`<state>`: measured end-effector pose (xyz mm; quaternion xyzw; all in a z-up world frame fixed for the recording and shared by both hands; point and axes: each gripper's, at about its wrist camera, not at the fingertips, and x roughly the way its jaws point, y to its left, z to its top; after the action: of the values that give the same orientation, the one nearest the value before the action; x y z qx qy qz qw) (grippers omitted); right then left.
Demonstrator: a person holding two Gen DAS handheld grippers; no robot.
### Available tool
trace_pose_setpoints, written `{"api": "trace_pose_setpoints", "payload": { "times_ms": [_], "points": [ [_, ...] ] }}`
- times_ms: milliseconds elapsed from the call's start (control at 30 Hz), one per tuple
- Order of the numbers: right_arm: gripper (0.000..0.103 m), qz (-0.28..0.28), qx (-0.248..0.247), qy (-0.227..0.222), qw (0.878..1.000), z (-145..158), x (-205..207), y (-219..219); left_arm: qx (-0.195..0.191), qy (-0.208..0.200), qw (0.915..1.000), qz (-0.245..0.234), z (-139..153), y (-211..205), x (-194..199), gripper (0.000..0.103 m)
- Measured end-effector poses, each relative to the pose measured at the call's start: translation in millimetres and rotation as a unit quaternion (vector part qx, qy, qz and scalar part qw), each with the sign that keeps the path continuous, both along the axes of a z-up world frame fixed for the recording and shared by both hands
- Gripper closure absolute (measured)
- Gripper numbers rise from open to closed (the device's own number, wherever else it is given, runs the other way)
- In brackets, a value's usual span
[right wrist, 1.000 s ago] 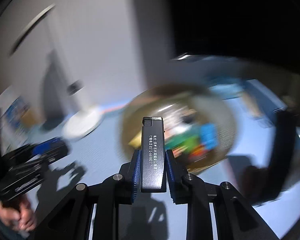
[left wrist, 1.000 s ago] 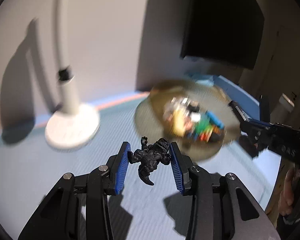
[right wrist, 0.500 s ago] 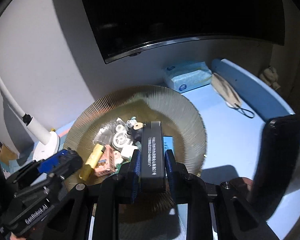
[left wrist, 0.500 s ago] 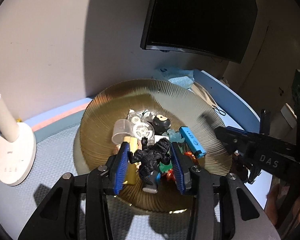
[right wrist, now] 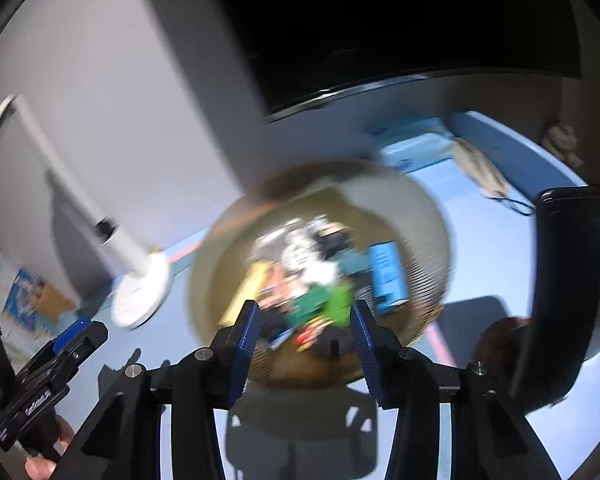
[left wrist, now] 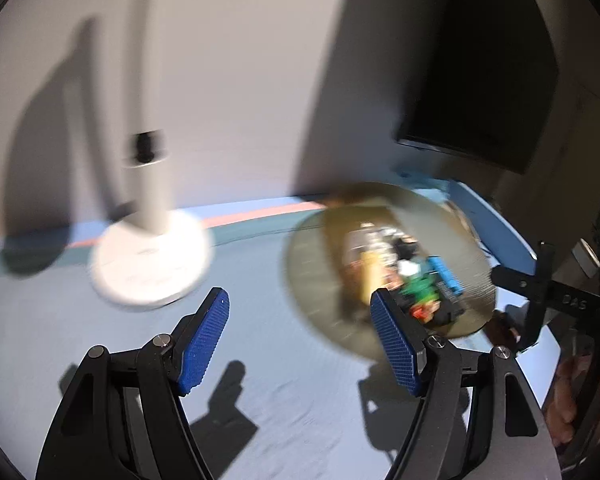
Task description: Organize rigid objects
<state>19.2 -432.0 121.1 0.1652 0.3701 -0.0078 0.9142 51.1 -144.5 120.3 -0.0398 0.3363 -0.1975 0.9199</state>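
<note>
A ribbed golden bowl (left wrist: 312,264) (right wrist: 428,216) sits on the blue table, blurred, holding several small rigid items in a pile (left wrist: 404,276) (right wrist: 312,276): a yellow piece, a blue block (right wrist: 386,276), green and red bits. My left gripper (left wrist: 300,340) is open and empty over bare table, left of the bowl. My right gripper (right wrist: 304,340) is open and empty above the bowl's near rim. The left gripper also shows in the right wrist view (right wrist: 76,332), and the right gripper in the left wrist view (left wrist: 540,288).
A white lamp with a round base (left wrist: 152,264) (right wrist: 140,292) stands left of the bowl. A dark monitor (right wrist: 400,20) hangs on the wall behind. A blue tissue pack (right wrist: 416,144) and a face mask (right wrist: 480,172) lie behind the bowl.
Both grippers have opened: the black figurine has left the left one and the dark lighter the right one. Both have drawn back from the bowl, the left one swinging leftward.
</note>
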Motion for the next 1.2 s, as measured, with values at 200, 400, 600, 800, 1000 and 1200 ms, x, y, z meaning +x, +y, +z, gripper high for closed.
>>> {"api": "trace_pose_setpoints", "payload": {
  "times_ms": [200, 400, 600, 800, 1000, 1200],
  "points": [
    [0.056, 0.082, -0.030, -0.003, 0.996, 9.7, -6.5, 84.3, -0.024, 0.005, 0.9968, 0.076, -3.0, 92.9, -37.5, 0.031],
    [0.044, 0.151, -0.075, -0.004, 0.986, -12.5, -12.6, 170.2, -0.011, 0.002, 0.9912, 0.132, -23.9, 146.4, -64.1, 0.018],
    [0.044, 0.176, -0.103, 0.018, 0.979, -71.1, -12.3, 215.8, 0.009, 0.056, 0.9840, 0.169, -84.3, 161.6, -65.7, 0.018],
    [0.044, 0.167, -0.133, 0.014, 0.977, -90.2, -13.7, 224.4, -0.005, 0.074, 0.9786, 0.192, -106.3, 172.1, -65.3, 0.018],
    [0.042, 0.155, -0.136, 0.017, 0.978, -99.2, -12.2, 223.0, -0.024, 0.083, 0.9726, 0.215, -116.4, 181.0, -66.2, 0.018],
    [0.022, 0.154, -0.147, 0.007, 0.977, -97.5, -13.7, 227.5, 0.009, 0.065, 0.9766, 0.205, -113.8, 166.9, -68.9, 0.018]
  ]
}}
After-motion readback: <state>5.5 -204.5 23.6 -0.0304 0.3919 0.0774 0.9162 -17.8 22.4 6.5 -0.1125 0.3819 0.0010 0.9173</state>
